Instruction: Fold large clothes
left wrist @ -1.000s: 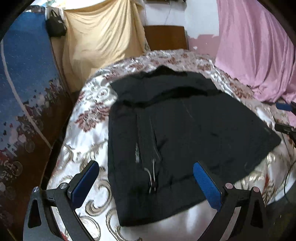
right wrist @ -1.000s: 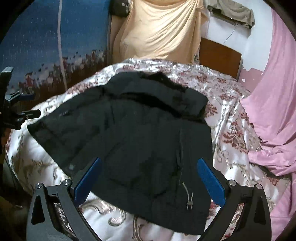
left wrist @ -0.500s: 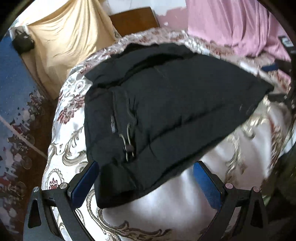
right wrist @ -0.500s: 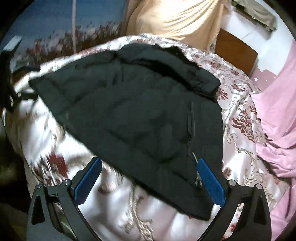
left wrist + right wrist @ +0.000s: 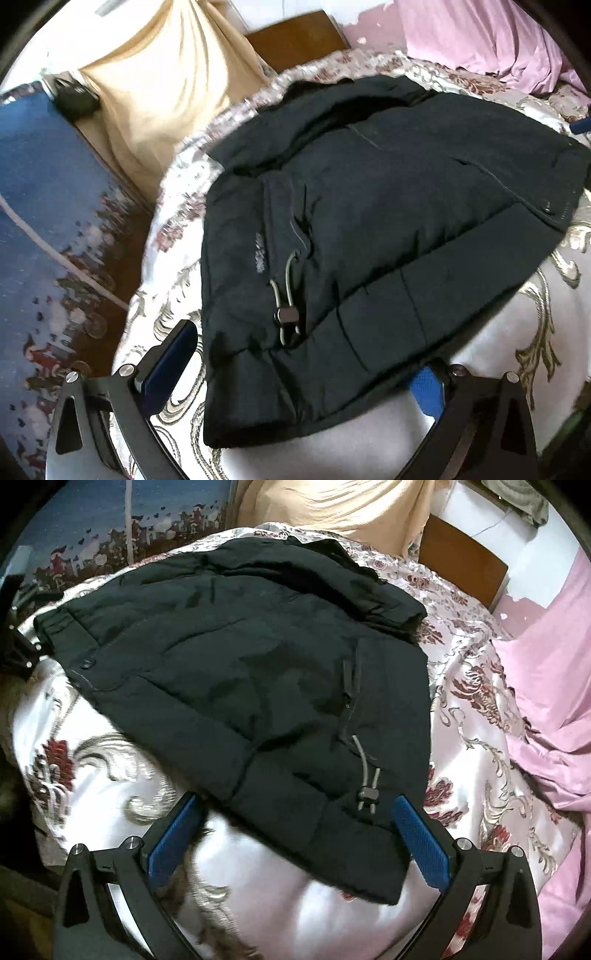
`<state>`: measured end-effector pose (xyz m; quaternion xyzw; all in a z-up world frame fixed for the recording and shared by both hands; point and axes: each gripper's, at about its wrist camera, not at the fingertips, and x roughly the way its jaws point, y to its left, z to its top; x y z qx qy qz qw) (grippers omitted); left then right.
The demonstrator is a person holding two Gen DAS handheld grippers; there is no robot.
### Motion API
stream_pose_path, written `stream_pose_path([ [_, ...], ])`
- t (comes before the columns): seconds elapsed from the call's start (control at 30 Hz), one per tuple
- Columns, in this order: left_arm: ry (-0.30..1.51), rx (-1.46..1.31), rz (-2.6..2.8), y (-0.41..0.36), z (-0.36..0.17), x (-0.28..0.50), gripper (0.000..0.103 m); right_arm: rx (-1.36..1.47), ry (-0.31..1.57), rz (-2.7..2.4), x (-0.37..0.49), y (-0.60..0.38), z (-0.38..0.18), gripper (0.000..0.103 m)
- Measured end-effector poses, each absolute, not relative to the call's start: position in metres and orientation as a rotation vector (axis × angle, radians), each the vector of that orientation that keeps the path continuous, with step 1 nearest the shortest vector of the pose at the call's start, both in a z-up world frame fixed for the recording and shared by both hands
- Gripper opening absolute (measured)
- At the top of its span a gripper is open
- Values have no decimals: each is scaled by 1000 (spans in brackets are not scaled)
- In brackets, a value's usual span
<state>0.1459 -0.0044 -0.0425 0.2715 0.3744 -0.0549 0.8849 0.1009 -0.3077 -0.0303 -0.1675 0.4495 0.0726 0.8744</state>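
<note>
Left claw (image 5: pixel 299 373) and right claw (image 5: pixel 295 834), both spread wide and gripping nothing, straddle the near hem of the black jacket (image 5: pixel 369 221), which lies flat across the bed (image 5: pixel 480 738). A sound pinch likely takes both hem corners evenly, clear of the drawcord (image 5: pixel 365 775).

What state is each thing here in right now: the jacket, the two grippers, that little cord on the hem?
Jacket: lying on the bedspread, partly folded, not gripped.
Cord toggle: loose on the jacket near the hem.
Left gripper: open, its fingers either side of the hem corner.
Right gripper: open, straddling the other hem corner.
Pink sheet: rumpled beside the jacket.
</note>
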Motion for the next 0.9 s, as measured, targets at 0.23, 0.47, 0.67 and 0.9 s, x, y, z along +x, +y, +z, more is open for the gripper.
stream_pose_path([
  [0.23,708,558,-77,-2,-40,141,103,-501,909,49,121,-304,-35,101],
  [0.47,657,590,-105,-10,-41,139,103,-623,753,34,111,-278,-31,99],
  [0.67,643,601,-153,-14,-40,135,93,-575,741,97,109,-276,-33,55],
  [0.9,620,636,-222,-21,-43,128,63,-272,790,136,113,-300,-49,38],
])
